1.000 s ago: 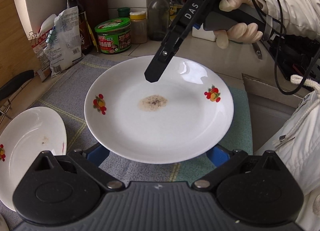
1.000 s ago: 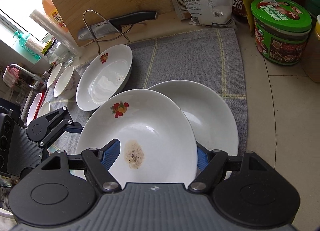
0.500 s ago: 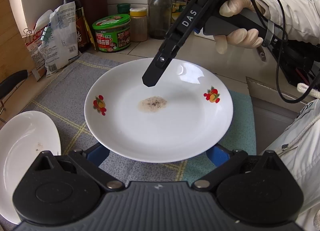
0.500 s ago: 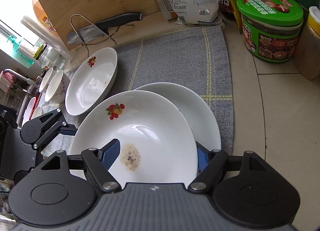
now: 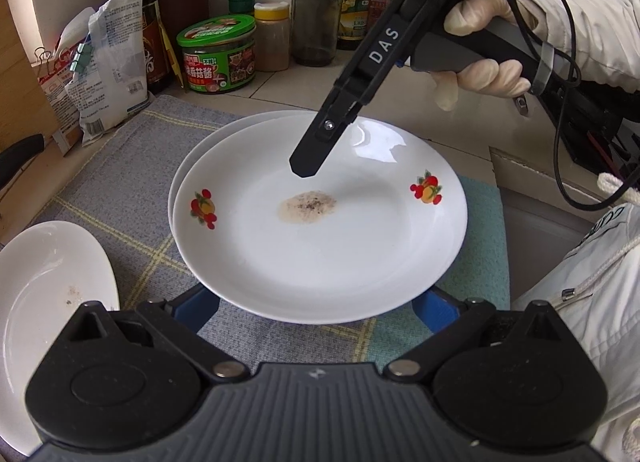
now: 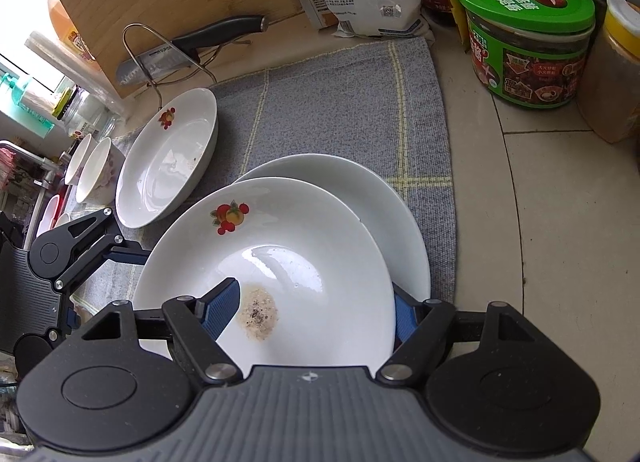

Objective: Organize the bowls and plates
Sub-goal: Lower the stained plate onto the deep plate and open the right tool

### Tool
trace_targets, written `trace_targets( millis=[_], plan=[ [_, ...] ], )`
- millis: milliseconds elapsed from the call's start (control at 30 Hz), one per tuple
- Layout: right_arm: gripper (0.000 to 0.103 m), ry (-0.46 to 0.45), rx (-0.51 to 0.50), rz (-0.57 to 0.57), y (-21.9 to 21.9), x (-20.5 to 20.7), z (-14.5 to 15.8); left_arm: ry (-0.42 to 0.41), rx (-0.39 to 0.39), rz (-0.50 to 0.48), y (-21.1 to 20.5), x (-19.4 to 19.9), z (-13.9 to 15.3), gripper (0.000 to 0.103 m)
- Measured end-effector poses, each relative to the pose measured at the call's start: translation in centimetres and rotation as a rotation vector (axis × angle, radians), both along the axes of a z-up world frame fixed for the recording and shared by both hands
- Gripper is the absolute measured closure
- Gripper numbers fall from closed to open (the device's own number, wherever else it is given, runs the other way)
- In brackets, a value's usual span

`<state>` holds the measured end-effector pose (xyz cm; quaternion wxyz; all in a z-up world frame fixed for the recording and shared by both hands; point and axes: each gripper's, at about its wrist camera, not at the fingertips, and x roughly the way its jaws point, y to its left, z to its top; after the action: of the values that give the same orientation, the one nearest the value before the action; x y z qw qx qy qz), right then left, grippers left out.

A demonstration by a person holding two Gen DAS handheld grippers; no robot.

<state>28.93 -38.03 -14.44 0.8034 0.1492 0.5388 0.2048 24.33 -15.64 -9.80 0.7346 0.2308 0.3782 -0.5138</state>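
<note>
White fruit-print plate (image 6: 280, 262), stained at centre, is pinched at its six-o'clock rim by the right gripper (image 6: 308, 314), over a plain plate (image 6: 376, 197) for stacking. Left gripper (image 5: 316, 310) apparently spread beneath, supporting.

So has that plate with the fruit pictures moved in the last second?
Yes. In the right wrist view the fruit plate, held by the right gripper, now overlaps more of the plain plate lying on the grey mat, nearly stacked.
</note>
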Motion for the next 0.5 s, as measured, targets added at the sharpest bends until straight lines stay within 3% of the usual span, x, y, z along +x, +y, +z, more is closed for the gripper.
trace_targets(
  millis=[500],
  plan=[
    [0.02, 0.006, 0.016, -0.036, -0.75, -0.95, 0.31, -0.013, 0.012, -0.017, 0.31, -0.33, 0.0, 0.002]
  ],
)
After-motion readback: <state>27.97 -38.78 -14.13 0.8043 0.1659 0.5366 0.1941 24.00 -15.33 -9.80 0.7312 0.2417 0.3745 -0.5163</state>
